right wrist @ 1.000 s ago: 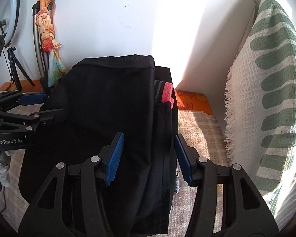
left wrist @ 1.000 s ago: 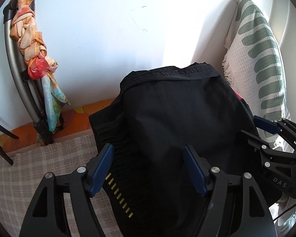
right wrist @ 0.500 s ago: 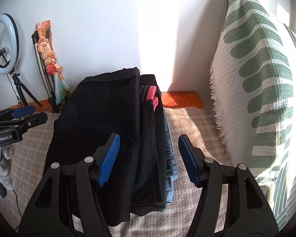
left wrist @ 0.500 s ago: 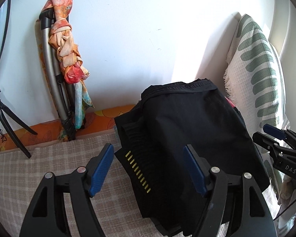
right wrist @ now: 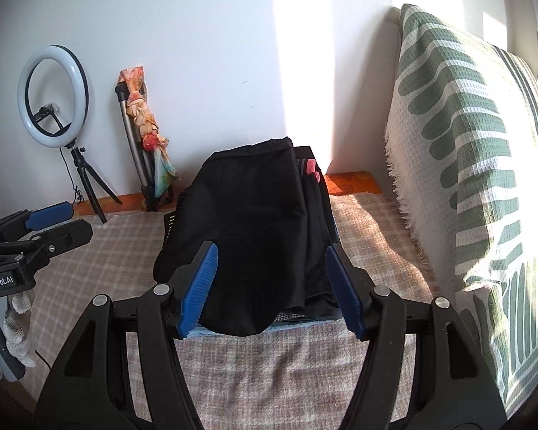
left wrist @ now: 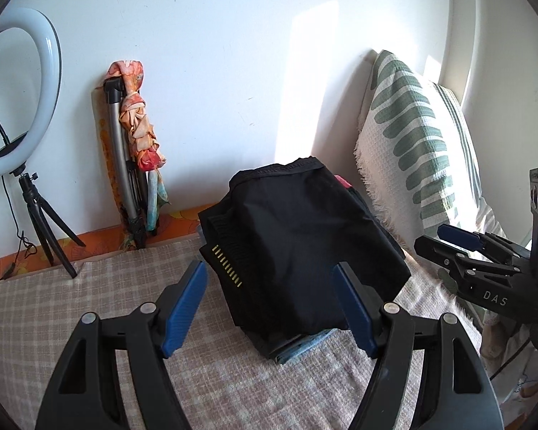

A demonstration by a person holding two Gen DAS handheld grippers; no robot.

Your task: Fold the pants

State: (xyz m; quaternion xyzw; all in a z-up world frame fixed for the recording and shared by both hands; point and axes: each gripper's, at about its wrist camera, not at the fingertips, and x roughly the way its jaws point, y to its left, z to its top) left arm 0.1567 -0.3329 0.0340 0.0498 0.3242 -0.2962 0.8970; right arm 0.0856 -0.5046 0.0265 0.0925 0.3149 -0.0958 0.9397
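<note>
Folded black pants [left wrist: 297, 236] lie on top of a stack of folded clothes against the wall, on the checked beige bedcover [left wrist: 89, 301]. They also show in the right wrist view [right wrist: 251, 229]. My left gripper [left wrist: 272, 297] is open and empty, held back from the stack's near left side. My right gripper [right wrist: 272, 283] is open and empty, just in front of the stack. The right gripper shows at the right of the left wrist view [left wrist: 459, 243], the left gripper at the left of the right wrist view [right wrist: 53, 222].
A green-and-white cushion [right wrist: 466, 165] leans at the right. A ring light on a tripod [right wrist: 53, 96] and a folded stand with a coloured scarf [right wrist: 143, 132] stand by the white wall. Under the pants lie other folded clothes, with a blue piece [left wrist: 301, 347] at the bottom.
Both grippers have pulled back from the stack, open and empty. The folded black pants stay on top of the pile.
</note>
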